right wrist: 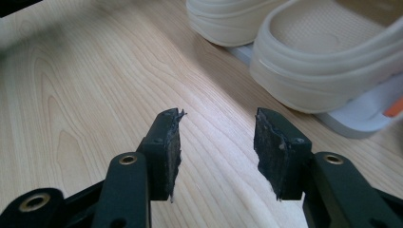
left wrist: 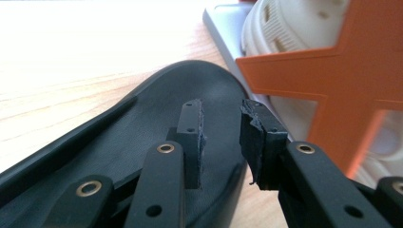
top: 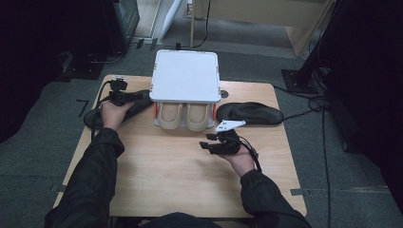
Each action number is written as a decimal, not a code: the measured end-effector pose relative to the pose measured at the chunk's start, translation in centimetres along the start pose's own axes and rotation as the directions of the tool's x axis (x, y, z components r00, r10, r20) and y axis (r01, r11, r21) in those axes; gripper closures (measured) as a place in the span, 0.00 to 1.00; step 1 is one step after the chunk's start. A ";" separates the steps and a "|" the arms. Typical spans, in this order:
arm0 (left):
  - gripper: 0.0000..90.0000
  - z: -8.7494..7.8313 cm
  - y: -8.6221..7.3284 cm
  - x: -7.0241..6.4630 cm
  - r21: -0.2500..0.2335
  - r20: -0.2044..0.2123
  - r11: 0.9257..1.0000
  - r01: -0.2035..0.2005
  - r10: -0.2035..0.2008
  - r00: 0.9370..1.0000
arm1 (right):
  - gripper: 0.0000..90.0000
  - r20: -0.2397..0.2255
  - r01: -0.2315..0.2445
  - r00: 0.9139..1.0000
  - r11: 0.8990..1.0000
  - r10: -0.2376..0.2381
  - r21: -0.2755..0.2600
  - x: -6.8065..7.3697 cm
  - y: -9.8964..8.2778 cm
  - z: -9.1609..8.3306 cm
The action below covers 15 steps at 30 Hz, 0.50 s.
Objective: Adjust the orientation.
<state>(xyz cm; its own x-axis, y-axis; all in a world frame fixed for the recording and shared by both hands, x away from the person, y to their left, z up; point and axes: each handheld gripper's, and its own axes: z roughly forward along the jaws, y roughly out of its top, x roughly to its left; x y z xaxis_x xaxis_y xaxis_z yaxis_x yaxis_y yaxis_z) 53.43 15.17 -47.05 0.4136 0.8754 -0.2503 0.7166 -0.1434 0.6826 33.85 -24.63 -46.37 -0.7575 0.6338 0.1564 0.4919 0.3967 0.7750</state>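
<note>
A black shoe insole [top: 141, 105] lies on the wooden table [top: 166, 166] left of a white rack [top: 185, 76]. My left gripper [top: 135, 97] hovers over its toe end. In the left gripper view the left gripper [left wrist: 221, 111] has a narrow gap between its pads, with the insole [left wrist: 142, 133] behind them and nothing pinched. Right beside it stand the rack's orange support [left wrist: 332, 85] and a cream clog [left wrist: 285, 33]. My right gripper [top: 206, 141] stays open above bare wood in front of the rack. In the right gripper view its jaws [right wrist: 218, 118] point toward two cream clogs [right wrist: 328, 52].
A second black insole [top: 249, 113] lies to the right of the rack. The pair of cream clogs [top: 185, 116] sits on the rack's lower shelf [right wrist: 351, 121] under its white top. Cables trail off both table sides. Bare wood stretches across the near half.
</note>
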 end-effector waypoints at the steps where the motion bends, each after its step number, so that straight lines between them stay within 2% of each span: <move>1: 0.78 0.3 -0.1 0.0 0.003 0.002 1.000 0.003 -0.003 1.000 | 0.58 0.003 -0.003 1.000 1.000 0.003 -0.002 0.0 -0.1 -0.2; 3: 0.78 1.0 -0.3 -0.1 0.018 -0.002 1.000 0.006 -0.006 1.000 | 0.58 0.009 -0.005 1.000 1.000 0.005 -0.008 -0.1 -0.3 -0.4; 5: 0.78 1.6 -0.7 -0.2 0.056 -0.017 0.998 -0.011 0.012 1.000 | 0.58 0.020 -0.016 1.000 1.000 0.016 -0.010 -0.2 -0.5 -0.8; 7: 0.78 1.5 -0.9 -0.3 0.036 -0.016 0.999 -0.022 0.023 1.000 | 0.58 0.026 -0.016 1.000 1.000 0.017 -0.013 -0.3 -0.7 -1.0; 15: 0.79 0.6 -1.8 0.1 0.038 0.017 0.999 -0.018 0.017 1.000 | 0.58 0.038 -0.025 0.999 1.000 0.026 -0.018 -0.4 -1.0 -1.4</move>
<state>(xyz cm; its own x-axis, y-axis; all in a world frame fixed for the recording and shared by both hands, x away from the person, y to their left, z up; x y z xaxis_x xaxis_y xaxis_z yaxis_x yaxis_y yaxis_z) 52.52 15.26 -48.71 0.4353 0.8649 -0.2500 0.7298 -0.1764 0.6606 33.07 -26.22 -46.29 -0.7276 0.6688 0.1524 0.5027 0.3687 0.7819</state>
